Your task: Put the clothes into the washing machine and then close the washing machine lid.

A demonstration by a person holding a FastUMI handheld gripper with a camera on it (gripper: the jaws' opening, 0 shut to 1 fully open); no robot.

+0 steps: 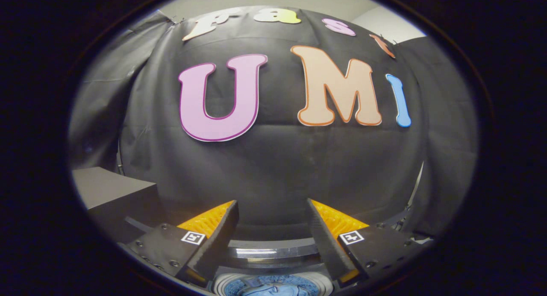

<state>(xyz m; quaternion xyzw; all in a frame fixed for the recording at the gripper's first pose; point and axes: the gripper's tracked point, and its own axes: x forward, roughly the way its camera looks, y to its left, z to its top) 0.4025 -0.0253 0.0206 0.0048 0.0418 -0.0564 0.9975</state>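
A dark box (115, 193) sits off to the left of the gripper (272, 206), against the booth's black cloth wall (273, 159). The gripper's fingers are spread wide with nothing between them, pointing at the wall. Below and between the fingers lies the washing machine's (273, 253) round opening, with blue clothes (269, 287) inside the drum.

Behind the spread, empty fingers of the gripper (272, 210) the wall (273, 168) was matt cloth, faintly creased. Below them the washing machine (273, 253) had a glossy, smooth rim, and soft crumpled fabric clothes (271, 287) lay in its drum.
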